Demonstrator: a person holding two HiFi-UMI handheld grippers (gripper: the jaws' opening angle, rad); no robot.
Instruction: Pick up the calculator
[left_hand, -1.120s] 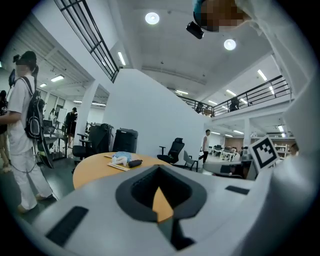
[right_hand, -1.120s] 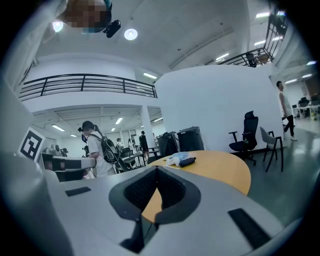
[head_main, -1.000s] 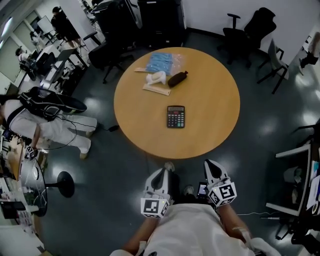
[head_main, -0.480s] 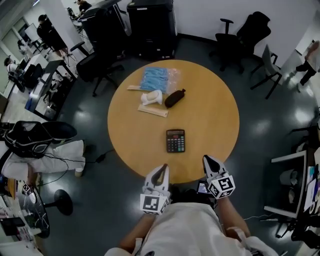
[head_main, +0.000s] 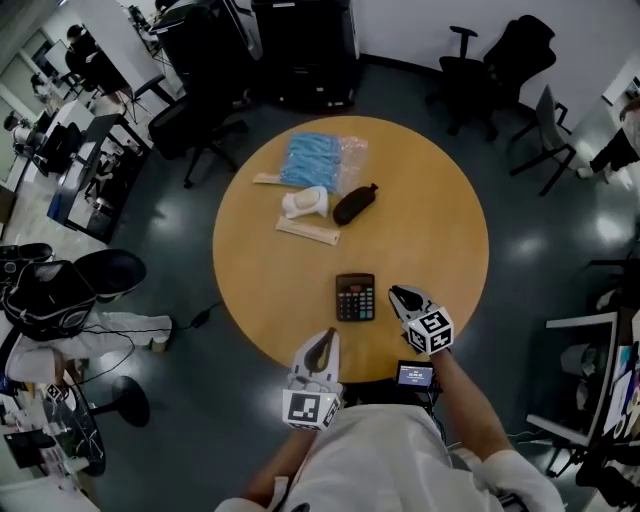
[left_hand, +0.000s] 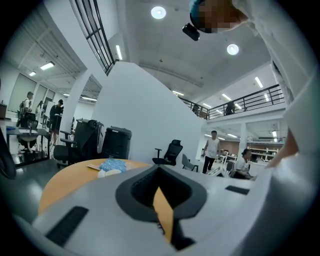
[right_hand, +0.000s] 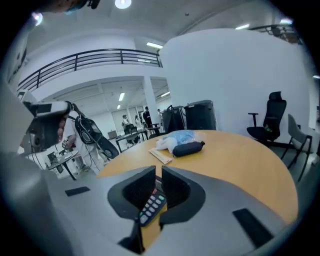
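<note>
I see a big round wooden table (head_main: 420, 220) on a dark, shiny floor. My two tongs are at its near edge.

The right tongs (head_main: 397, 293) reach over the table, and their tip is just beside the right side of the calculator. Their jaws are nearly together, with only a thin slit between them, and they hold nothing. The left tongs (head_main: 325, 338) hang at the table edge, nearer to me than the calculator. Their jaws are pressed together at the tip and they are empty too.

A blue bag (head_main: 312, 158) lies on the far side of the table.

The calculator (head_main: 354, 297) lies flat on the near part of the table, well apart from the bag. It is a small dark rectangle with a pale screen strip at its far end and rows of little keys below.

Near the bag lie a dark pouch (head_main: 354, 204), a white lump (head_main: 303, 202) and a thin pale strip (head_main: 307, 231).

The head view shows the whole calculator from above. The right gripper view shows only a slice of it (right_hand: 151, 206) through the gap below the jaws of the right tongs (right_hand: 159, 175). There I can see pale keys, one red and one green. The left gripper view shows the left tongs (left_hand: 160, 170) and the far things on the table (left_hand: 65, 180), but no calculator. It also shows people standing far off in the room.
</note>
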